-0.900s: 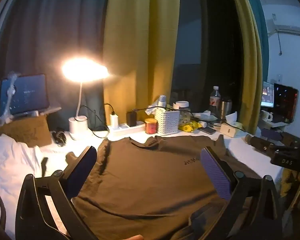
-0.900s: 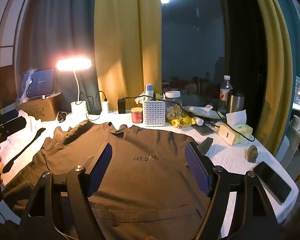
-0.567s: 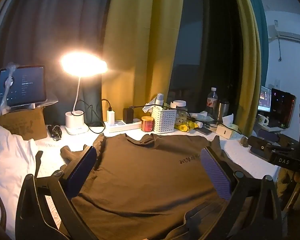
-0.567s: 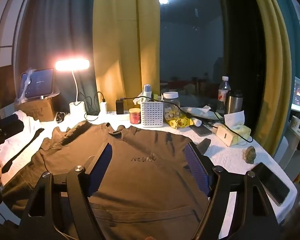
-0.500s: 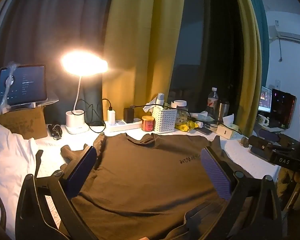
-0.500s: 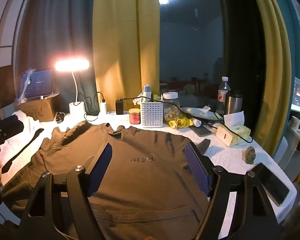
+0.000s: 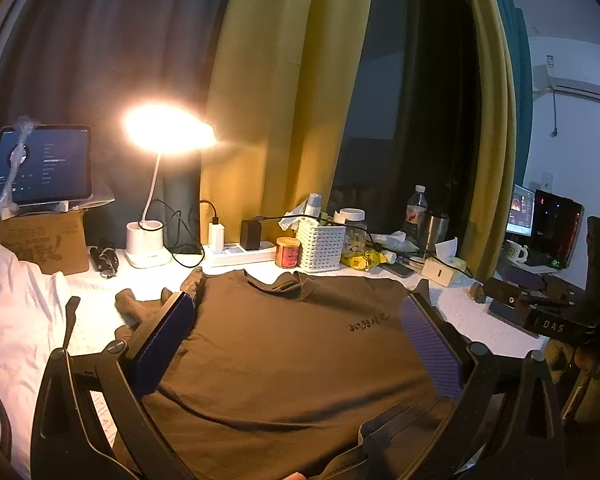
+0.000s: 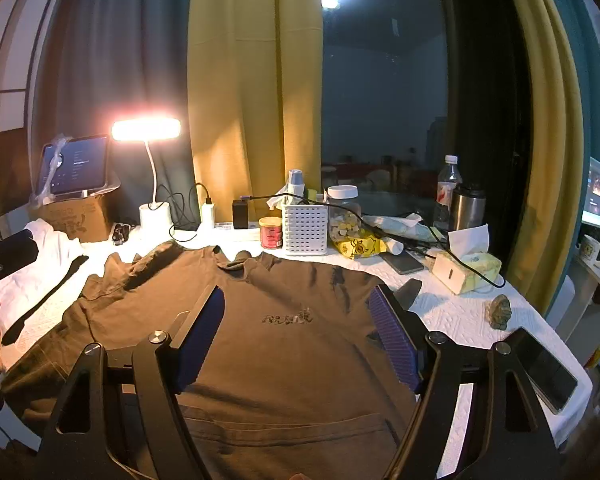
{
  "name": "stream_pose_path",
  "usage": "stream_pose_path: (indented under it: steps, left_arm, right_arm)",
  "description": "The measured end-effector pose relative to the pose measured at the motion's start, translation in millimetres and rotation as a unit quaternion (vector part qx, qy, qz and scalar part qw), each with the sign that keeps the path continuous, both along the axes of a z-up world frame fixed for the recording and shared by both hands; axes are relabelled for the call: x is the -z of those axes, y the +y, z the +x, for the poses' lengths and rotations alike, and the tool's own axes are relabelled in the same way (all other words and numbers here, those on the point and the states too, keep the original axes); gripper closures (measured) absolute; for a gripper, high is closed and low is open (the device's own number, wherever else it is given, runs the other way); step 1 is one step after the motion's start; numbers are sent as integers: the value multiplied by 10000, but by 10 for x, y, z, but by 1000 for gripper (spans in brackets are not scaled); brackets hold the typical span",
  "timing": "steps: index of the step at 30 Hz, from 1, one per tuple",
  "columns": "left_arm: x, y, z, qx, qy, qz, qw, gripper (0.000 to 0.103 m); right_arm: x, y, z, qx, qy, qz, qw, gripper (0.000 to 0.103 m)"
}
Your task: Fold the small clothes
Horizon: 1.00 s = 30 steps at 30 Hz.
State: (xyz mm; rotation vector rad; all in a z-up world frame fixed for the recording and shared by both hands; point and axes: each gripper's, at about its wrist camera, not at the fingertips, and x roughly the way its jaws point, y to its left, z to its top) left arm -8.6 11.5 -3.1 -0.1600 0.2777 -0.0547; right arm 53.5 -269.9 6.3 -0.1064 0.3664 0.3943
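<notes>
Left claw (image 7: 296, 344), jaws wide apart and holding nothing, hovers above a brown T-shirt (image 7: 284, 344). Right claw (image 8: 296, 332), also spread and empty, hangs over the same shirt from the other side. The shirt lies face up and mostly flat on a white-covered surface (image 8: 460, 312), collar toward the far clutter, small chest print showing. One sleeve is bunched near a white garment (image 7: 16, 312) at the left; the near hem is doubled over.

Likely risks: a pinch at the doubled hem may catch only one layer, so the fold would drag crooked. Lifting the far edge could sweep into the red jar (image 8: 271, 232), the white basket (image 8: 305, 229) or the lamp (image 8: 152, 184) and its cables just behind the collar. A phone (image 8: 546, 364) lies near the surface's right edge, where pulled fabric might nudge it off.
</notes>
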Motion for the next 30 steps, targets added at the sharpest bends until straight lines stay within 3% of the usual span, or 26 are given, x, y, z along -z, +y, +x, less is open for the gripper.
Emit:
stream_pose_path:
  steps: [6,30]
  left_arm:
    - [4,-43,7,-137,52,212,9997,1]
    - [57,-33,-14,-270,42,165,9995,1]
  right_arm:
    - [-7,12,-9,-5,-12,-9,10000,25]
    - [-25,17,-10,-18,-6,-49,10000,25]
